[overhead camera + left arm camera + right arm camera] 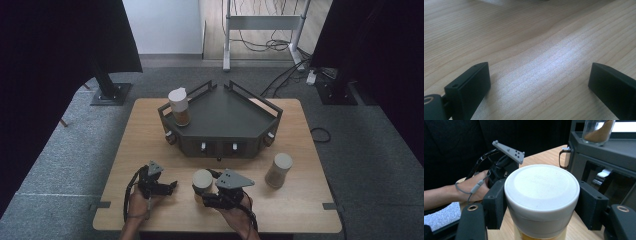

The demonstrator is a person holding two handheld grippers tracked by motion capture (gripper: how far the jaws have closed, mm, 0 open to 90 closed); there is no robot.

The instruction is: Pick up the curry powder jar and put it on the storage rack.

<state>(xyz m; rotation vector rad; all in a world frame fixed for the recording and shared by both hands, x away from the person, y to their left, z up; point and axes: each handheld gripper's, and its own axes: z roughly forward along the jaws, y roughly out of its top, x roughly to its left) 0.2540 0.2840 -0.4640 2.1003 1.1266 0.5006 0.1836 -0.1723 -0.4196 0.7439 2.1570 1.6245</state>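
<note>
A jar with a white lid (541, 182) and amber contents stands between the jaws of my right gripper (541, 205), which press on its sides just under the lid. In the high view this jar (202, 180) is at the front middle of the table, with the right gripper (205, 196) shut on it. My left gripper (170, 187) lies low over the wood to the left of it. Its jaws stand wide apart with only bare wood between them, as the left gripper (539, 82) view shows.
A dark grey rack (225, 142) with raised rails sits at the table's middle back, close ahead of the held jar. A second lidded jar (178, 106) stands on its left corner. A third jar (278, 170) stands on the wooden table (150, 125) at the right.
</note>
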